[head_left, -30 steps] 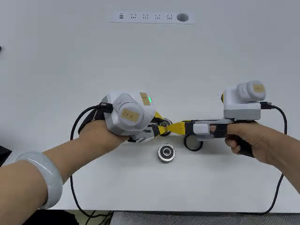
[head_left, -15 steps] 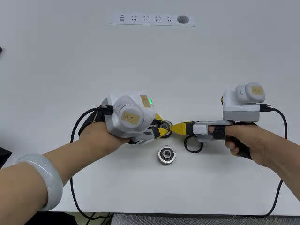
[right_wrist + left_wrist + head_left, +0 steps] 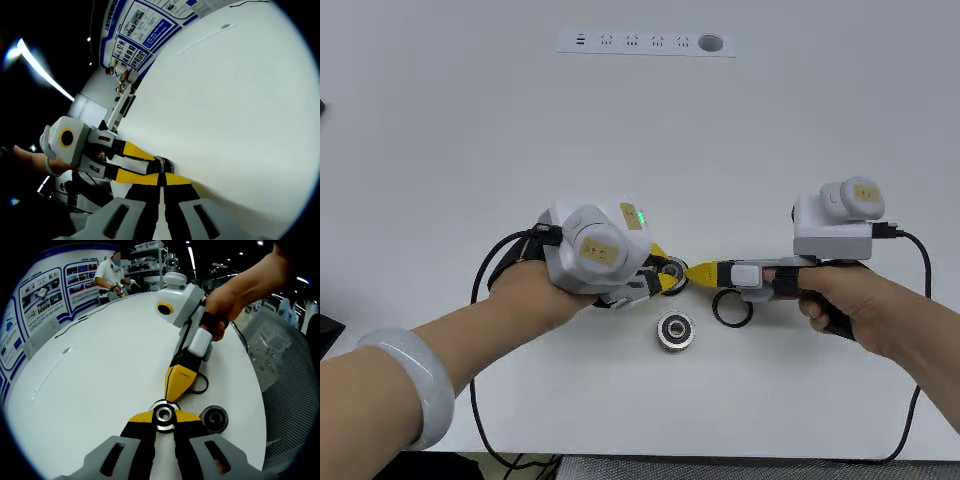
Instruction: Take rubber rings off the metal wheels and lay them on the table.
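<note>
Left gripper [image 3: 663,277]: clenched on a metal wheel [image 3: 164,414]. The wheel is clamped between the yellow jaw tips and held just above the table [image 3: 770,150].

Held wheel: a dark band is seen round its rim and is judged to be a rubber ring not yet removed.

Loose wheel [image 3: 675,329]: laid flat on the table, just in front of the two grippers and apart from both. Its dark outer edge suggests that a ring is fitted here too.

Right gripper [image 3: 695,272]: jaws pressed together, with the tips brought against the rim of the held wheel. Whether rubber is pinched between them cannot be told.

Removed ring [image 3: 715,312]: laid flat on the table, partly beneath the right gripper and touched by nothing.

Step in hand: the ring on the held wheel is being worked at, with one ring already laid down.

Next move: a firm hold is to be kept by the left gripper. An edge of the band is to be caught by the right tips, peeled over the rim and drawn clear. The ring is then to be set down beside the first.
</note>
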`<control>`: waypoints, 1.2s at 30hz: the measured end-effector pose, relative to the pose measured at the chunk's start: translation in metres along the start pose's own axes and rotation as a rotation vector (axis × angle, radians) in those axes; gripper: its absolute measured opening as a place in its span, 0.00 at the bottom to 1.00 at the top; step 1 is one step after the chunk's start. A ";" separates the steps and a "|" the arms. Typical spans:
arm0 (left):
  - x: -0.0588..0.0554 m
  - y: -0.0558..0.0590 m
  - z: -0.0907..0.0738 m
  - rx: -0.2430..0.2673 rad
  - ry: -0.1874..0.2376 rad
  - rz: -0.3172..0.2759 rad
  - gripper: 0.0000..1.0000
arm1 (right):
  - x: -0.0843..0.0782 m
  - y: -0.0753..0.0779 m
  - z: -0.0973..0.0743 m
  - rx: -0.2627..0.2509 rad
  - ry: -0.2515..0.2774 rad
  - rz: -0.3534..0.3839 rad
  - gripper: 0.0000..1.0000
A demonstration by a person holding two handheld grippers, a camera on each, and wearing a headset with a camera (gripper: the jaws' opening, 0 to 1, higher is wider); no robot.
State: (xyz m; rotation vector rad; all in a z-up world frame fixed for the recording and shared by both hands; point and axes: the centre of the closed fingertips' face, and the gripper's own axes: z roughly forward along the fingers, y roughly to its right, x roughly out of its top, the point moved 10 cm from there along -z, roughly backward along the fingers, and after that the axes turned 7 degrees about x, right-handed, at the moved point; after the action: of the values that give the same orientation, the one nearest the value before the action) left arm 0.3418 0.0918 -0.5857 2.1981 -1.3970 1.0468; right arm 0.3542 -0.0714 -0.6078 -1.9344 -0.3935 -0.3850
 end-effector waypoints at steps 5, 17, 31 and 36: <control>0.000 0.000 0.000 -0.001 0.000 0.002 0.13 | 0.000 -0.002 -0.001 -0.005 0.007 -0.007 0.02; 0.000 0.000 0.000 -0.001 -0.001 0.006 0.13 | 0.000 -0.010 0.002 -0.007 0.027 -0.020 0.01; 0.000 0.000 0.000 -0.003 0.002 0.010 0.13 | 0.002 -0.019 0.006 0.044 0.045 -0.018 0.01; 0.000 0.000 0.000 -0.004 0.002 0.012 0.13 | 0.001 -0.021 0.007 0.050 0.050 -0.020 0.01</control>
State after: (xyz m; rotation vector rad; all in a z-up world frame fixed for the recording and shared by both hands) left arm 0.3419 0.0921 -0.5861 2.1880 -1.4120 1.0494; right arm 0.3464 -0.0569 -0.5929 -1.8695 -0.3869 -0.4319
